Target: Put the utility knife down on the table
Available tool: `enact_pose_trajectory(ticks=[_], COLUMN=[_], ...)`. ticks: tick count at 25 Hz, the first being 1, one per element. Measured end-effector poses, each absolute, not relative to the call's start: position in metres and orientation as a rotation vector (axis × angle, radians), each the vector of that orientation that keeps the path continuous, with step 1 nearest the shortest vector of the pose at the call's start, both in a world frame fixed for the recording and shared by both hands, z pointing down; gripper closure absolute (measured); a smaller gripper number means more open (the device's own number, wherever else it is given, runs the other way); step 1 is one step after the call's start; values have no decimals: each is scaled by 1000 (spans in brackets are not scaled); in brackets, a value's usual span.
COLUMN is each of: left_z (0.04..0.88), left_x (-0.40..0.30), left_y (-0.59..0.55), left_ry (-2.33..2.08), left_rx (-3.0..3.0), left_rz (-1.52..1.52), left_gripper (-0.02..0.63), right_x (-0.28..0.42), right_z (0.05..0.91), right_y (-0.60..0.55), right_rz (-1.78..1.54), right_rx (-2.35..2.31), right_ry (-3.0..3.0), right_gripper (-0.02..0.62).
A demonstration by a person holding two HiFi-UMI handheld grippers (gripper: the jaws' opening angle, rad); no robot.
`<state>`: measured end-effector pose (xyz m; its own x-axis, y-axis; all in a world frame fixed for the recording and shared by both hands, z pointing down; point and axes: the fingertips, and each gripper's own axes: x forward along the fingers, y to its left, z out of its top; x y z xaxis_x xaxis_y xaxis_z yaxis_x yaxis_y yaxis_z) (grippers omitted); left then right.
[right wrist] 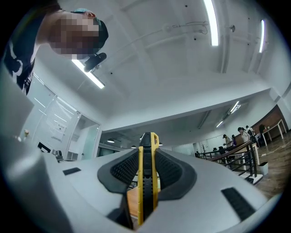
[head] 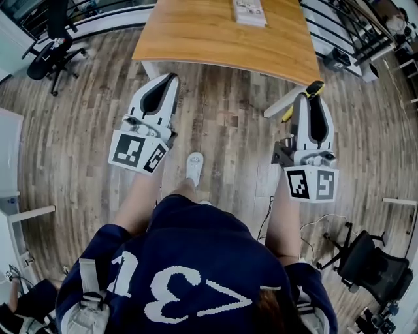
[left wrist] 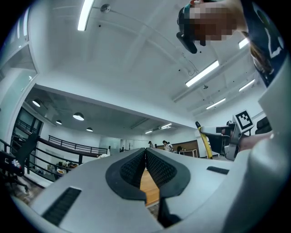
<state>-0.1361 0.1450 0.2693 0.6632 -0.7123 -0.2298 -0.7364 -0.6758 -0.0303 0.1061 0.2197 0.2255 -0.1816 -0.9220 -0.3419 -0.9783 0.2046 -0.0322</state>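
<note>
Right gripper (head: 313, 96) clamps the utility knife (right wrist: 147, 182); left gripper (head: 171, 79) is closed on nothing.
The yellow-black knife sits lengthwise between the right jaws, in the air near the wooden table (head: 215, 39) edge, not on it.

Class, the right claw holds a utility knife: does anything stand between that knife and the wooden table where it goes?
Nothing visible does. The utility knife, clamped in the right claw, points at the wooden table by its near edge; white papers lie only at its far edge.
</note>
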Motion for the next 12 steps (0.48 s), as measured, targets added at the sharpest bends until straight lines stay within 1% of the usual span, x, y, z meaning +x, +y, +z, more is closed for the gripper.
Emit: enact_pose_trajectory(ticks=[12], left_z=[250], left_x=[-121], left_y=[-31], left_ry=[1125], left_rx=[-2761], left_rz=[323], left_gripper=[588], right_x=[110], right_z=[210], right_y=[53], right_rz=[285], right_rx=[-1800], right_ry=[2167], right_gripper=[471])
